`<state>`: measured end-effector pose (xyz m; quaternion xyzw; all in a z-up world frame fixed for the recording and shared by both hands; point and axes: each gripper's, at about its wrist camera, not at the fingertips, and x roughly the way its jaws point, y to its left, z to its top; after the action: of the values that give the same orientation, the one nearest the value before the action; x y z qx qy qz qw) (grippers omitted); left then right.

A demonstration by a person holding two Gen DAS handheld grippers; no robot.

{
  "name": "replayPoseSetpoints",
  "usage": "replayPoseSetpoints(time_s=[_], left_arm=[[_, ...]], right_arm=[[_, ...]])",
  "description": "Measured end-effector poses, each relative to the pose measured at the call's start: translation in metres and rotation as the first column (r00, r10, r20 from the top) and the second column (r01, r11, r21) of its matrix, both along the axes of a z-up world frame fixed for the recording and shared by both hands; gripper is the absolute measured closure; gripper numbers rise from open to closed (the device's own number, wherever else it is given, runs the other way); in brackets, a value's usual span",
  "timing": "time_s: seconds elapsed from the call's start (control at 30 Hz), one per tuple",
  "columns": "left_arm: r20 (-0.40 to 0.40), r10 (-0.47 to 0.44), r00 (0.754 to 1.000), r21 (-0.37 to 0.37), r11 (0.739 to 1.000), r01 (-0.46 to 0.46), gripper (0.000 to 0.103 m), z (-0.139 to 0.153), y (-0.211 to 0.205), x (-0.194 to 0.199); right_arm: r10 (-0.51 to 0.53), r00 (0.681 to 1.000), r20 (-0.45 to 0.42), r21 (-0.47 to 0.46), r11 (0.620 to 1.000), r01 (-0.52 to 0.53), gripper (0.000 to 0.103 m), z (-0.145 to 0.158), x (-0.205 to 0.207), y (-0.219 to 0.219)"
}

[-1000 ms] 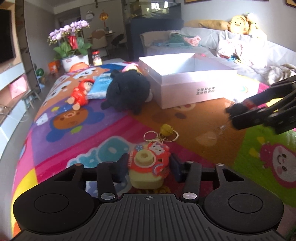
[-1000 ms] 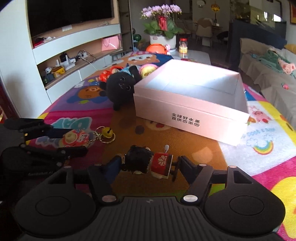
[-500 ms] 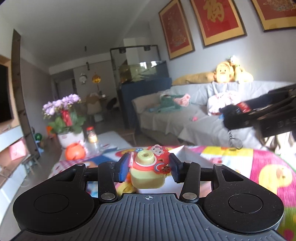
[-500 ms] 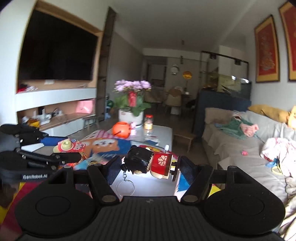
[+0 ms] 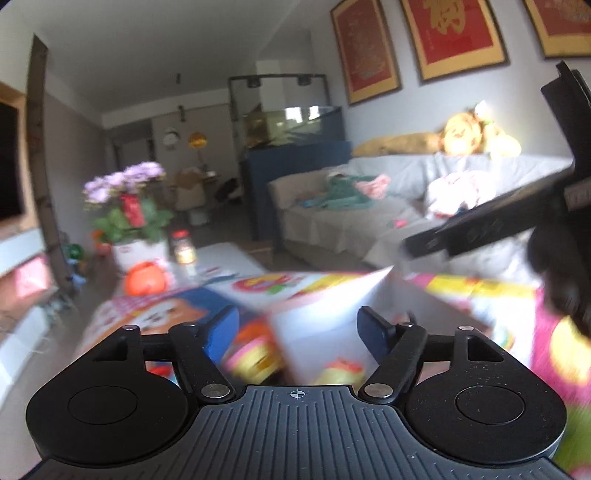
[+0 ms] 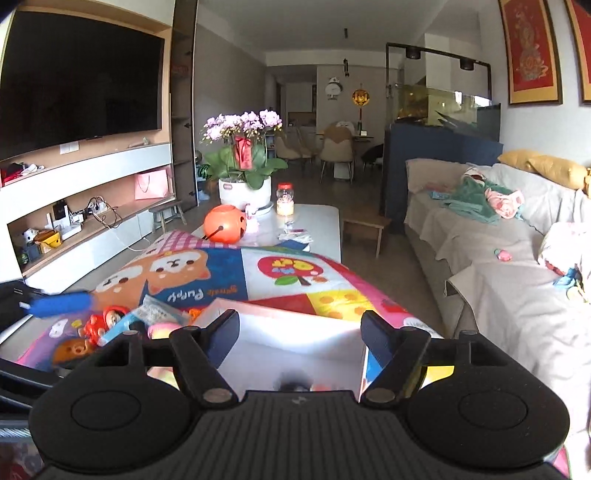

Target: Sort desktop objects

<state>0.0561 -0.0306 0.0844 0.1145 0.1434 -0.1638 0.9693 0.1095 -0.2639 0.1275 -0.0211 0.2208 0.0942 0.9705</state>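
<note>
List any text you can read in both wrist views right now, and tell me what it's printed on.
"Puppy", preceded by a smaller word too small to read: on the cartoon play mat, beside the orange animal faces, upside down in the right wrist view.
Gold character on the red framed picture: cropped, unreadable.
Wall clock face: too small.
Left wrist view: otherwise too blurred.

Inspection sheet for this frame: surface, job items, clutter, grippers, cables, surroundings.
Surface: colourful cartoon mat.
Job's things: white box under both grippers; yellow-orange toy blurred below the left gripper; red doll on the mat.
Clutter: orange ball, jar, flower pot.
Grippers: left gripper opening, nothing between pads; right gripper opening, empty.
Cables: wires on TV shelf.
Surroundings: sofa, TV.
</note>
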Motion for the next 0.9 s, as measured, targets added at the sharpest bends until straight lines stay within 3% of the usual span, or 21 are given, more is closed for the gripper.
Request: replayPoseSetpoints(time_s=[0.2,0.3,0.4,0.53,0.63,0.7,0.8,0.83,0.87,0.9], left_arm=[[-0.116,0.148,0.982,0.027,0.989,-0.145,0.012,-0.045,0.048,-0.023],[-0.181,0.297,0.938,-0.017,0.952,-0.305,0.007,-0.059,0.076,-0.024],[-0.253,0.405,0.879,-0.062,0.900,-0.432,0.004,-0.069,0.106,-0.021],[-0.302,0.477,0.825,-0.112,0.842,-0.528,0.004,-0.075,0.131,-0.020],[-0.307,0.482,0.821,-0.170,0.821,-0.546,0.003,-0.074,0.138,-0.023],[-0.313,0.523,0.793,-0.181,0.787,-0.590,0.003,-0.074,0.140,-0.025],[-0.325,0.497,0.805,-0.246,0.777,-0.579,0.003,-0.074,0.149,-0.031],[-0.325,0.501,0.802,-0.253,0.771,-0.584,0.003,-0.074,0.150,-0.032],[-0.328,0.497,0.804,-0.260,0.770,-0.582,0.003,-0.074,0.151,-0.032],[-0.331,0.494,0.804,-0.262,0.770,-0.581,0.003,-0.074,0.151,-0.032]], right_arm=[[0.049,0.999,-0.011,-0.058,0.997,-0.050,0.029,-0.028,-0.023,0.019],[0.141,0.990,-0.002,-0.123,0.983,-0.140,0.029,-0.040,-0.040,0.051],[0.255,0.967,0.013,-0.194,0.949,-0.248,0.025,-0.050,-0.053,0.091],[0.344,0.939,0.028,-0.289,0.902,-0.322,0.020,-0.063,-0.059,0.148],[0.378,0.925,0.021,-0.351,0.870,-0.347,0.016,-0.072,-0.054,0.185],[0.381,0.925,0.006,-0.400,0.848,-0.346,0.016,-0.081,-0.046,0.205],[0.363,0.931,-0.035,-0.430,0.836,-0.342,0.016,-0.090,-0.026,0.222],[0.355,0.933,-0.054,-0.427,0.837,-0.343,0.020,-0.092,-0.021,0.225],[0.352,0.932,-0.083,-0.413,0.839,-0.354,0.040,-0.092,-0.017,0.225],[0.350,0.928,-0.127,-0.389,0.843,-0.371,0.041,-0.091,-0.013,0.223]])
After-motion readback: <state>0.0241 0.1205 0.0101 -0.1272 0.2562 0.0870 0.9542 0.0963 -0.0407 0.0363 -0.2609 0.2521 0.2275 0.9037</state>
